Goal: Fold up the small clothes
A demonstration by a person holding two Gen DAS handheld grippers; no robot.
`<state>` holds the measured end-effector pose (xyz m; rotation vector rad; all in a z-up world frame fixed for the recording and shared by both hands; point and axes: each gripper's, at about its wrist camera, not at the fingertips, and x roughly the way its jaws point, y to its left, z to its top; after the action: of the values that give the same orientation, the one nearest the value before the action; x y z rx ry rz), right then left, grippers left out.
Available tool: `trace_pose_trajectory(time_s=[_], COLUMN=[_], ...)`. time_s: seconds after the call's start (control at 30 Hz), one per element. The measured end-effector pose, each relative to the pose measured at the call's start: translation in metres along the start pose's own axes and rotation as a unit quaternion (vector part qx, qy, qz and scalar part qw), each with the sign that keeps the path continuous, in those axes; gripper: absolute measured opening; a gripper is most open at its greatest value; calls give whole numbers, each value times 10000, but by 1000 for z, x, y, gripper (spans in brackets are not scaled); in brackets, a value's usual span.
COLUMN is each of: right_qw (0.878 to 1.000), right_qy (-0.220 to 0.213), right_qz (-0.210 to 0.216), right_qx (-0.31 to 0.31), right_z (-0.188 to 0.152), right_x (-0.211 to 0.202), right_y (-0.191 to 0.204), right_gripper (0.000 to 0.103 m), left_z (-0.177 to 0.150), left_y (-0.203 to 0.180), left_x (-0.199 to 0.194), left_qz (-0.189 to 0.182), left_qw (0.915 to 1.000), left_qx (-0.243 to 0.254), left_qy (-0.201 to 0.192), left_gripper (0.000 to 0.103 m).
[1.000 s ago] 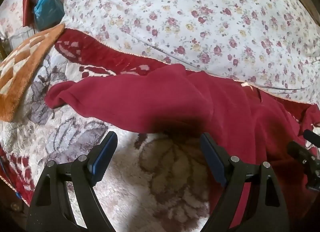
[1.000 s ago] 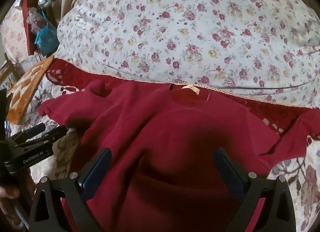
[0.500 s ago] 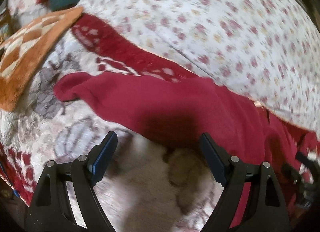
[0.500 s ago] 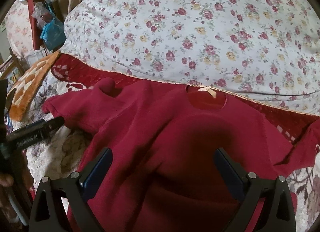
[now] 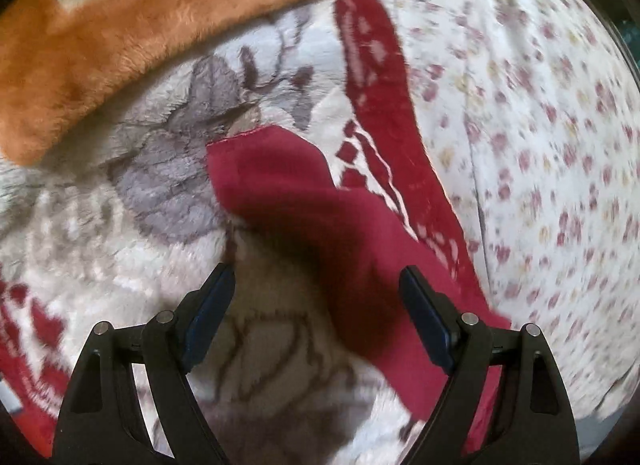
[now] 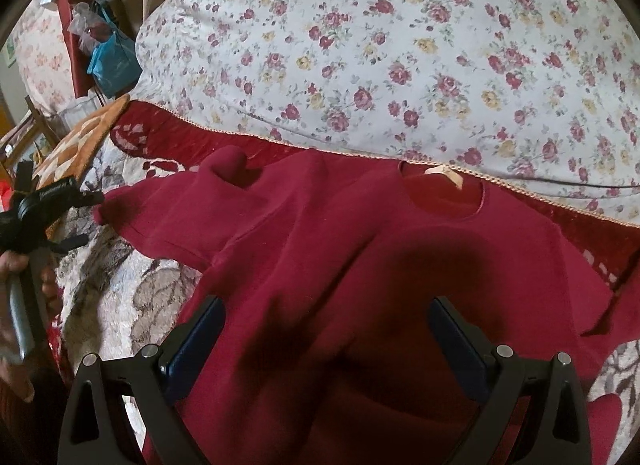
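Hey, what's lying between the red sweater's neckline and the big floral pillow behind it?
In the right wrist view, a strip of dark red blanket border lies between the red sweater and the floral pillow.

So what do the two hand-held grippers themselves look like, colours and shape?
Both match. The left hand-held gripper and the right hand-held gripper each have two black plastic fingers with triangular cut-outs, silver pivot bolts and dark blue pads on the inner faces. No cables or sleeves show.
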<state>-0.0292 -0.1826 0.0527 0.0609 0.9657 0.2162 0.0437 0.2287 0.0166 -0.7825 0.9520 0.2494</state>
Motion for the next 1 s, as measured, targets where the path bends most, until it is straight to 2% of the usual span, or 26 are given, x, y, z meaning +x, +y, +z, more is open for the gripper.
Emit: trace_pose_trajectory(time_s=[0.1, 0.2, 0.23, 0.27, 0.3, 0.33, 0.47, 0.57, 0.63, 0.67, 0.73, 0.87, 1.0], right_qw=[10000, 10000, 10000, 9999, 10000, 10000, 9999, 9991, 9984, 9979, 9965, 9924, 9875], right_qy=[46, 56, 85, 91, 79, 63, -147, -383, -488, -544, -665, -814, -819], right_qz=[43, 34, -2, -2, -3, -15, -45, -117, -173, -226, -300, -548, -711], right_qx=[-2, -30, -42, -43, -44, -45, 37, 141, 222, 287, 411, 745, 1143], right_z=[1, 2, 1, 1, 1, 1, 3, 6, 8, 8, 10, 8, 2], right_x=[5, 7, 8, 8, 7, 7, -5, -20, -29, -35, -46, -67, -76], right_y=[0, 0, -1, -2, -2, -3, -12, -25, -36, -42, -55, -86, -117], right_gripper=[101, 101, 101, 101, 101, 101, 97, 97, 97, 97, 97, 97, 97], left_z=[10, 17, 20, 21, 22, 21, 4, -20, -44, -52, -86, -157, -227], left_y=[2, -3, -5, -6, -10, -15, -51, -97, -135, -149, -186, -243, -276], left_x=[16, 25, 29, 34, 39, 41, 8, -23, -42, -46, -57, -47, -18], left_qz=[-110, -136, -271, -370, -483, -557, -831, -1334, -1770, -1889, -2166, -2408, -2266], left_qw=[9997, 9997, 9995, 9993, 9987, 9980, 9919, 9789, 9652, 9603, 9442, 9167, 8897], left_qx=[-198, -158, -130, -93, 29, 186, 934, 1514, 1911, 2043, 2480, 3160, 3859], left_qy=[38, -123, -77, -15, 143, 222, -209, -313, -234, -202, -63, 422, 906], left_gripper=[84, 82, 75, 52, 23, 15, 11, 11, 11, 11, 11, 11, 11])
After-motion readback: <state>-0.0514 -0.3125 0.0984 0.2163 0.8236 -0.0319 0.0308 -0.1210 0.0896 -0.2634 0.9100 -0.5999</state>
